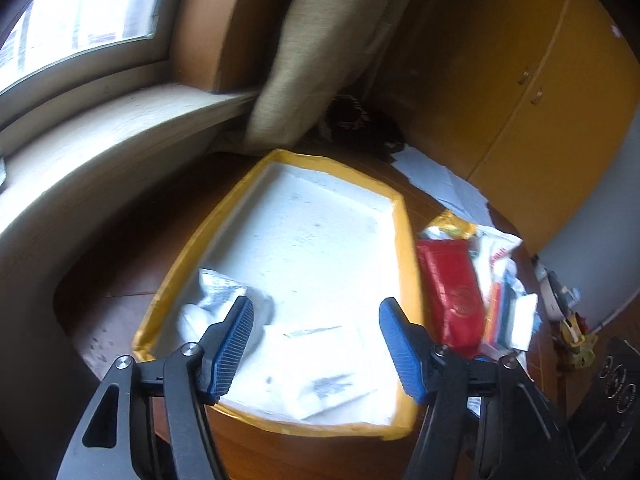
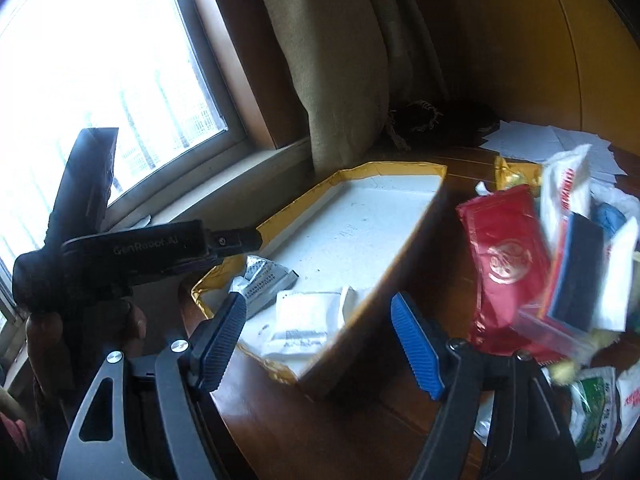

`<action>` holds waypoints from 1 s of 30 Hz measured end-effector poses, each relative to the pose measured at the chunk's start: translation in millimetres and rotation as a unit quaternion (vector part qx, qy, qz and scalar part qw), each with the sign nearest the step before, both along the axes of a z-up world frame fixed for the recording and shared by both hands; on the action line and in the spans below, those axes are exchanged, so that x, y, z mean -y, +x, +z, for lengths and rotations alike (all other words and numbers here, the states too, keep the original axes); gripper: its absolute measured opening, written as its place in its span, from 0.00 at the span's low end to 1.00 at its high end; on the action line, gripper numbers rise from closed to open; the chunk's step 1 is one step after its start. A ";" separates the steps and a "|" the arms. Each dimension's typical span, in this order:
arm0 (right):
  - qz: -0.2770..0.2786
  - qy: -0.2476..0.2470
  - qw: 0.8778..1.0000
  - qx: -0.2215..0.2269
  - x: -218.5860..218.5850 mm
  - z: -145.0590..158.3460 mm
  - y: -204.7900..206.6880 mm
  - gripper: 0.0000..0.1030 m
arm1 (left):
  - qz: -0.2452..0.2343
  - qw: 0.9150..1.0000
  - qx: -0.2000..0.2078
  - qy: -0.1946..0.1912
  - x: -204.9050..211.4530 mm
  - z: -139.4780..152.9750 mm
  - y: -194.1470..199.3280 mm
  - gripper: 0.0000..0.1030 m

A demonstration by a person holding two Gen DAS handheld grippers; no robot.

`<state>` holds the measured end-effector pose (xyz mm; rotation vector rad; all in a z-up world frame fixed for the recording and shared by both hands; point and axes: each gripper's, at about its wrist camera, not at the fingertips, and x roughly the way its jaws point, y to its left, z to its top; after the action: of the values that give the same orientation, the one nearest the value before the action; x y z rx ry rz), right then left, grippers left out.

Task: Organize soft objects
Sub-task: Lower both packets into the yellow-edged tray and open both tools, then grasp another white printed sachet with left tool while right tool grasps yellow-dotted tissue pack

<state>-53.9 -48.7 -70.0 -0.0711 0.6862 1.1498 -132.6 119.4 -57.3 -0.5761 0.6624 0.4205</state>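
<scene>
Two hand-held grippers hang over a dark wooden surface (image 2: 360, 420) beside a window. The left gripper (image 1: 316, 344), its blue-padded jaws spread apart with nothing between them, hovers above a shallow white foam tray with a yellow-taped rim (image 1: 404, 216). Just ahead of its left finger, inside the tray's near corner, lies a crumpled silver-white plastic packet (image 1: 218, 290); a flat white printed sachet (image 2: 304, 322) rests beside it, toward the middle. The right gripper (image 2: 320, 344) also stands open and empty, poised over the tray's near edge. To its right, outside the tray, a red foil pouch with a gold emblem (image 2: 504, 256) lies against a loose heap of soft packets and plastic bags (image 2: 580, 264). Beyond the tray, a beige fabric cushion (image 2: 340, 80) leans upright.
</scene>
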 end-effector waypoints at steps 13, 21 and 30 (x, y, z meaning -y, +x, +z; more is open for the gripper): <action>-0.137 0.015 0.990 -0.011 154.1 -20.5 12.6 0.72 | -0.209 0.977 -0.027 -0.013 130.1 -15.0 73.7 0.70; -0.175 -0.009 0.984 -0.027 196.1 -27.4 21.6 0.72 | -0.222 0.972 -0.072 -0.040 151.1 -38.5 78.9 0.70; -0.218 -0.058 0.974 -0.034 206.1 -51.5 26.0 0.60 | -0.224 0.968 -0.116 -0.016 167.0 -59.6 97.4 0.41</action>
<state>-27.9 -254.9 -121.5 0.0208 0.7847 0.6921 -35.2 -47.5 -116.9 -0.3935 0.9980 0.0508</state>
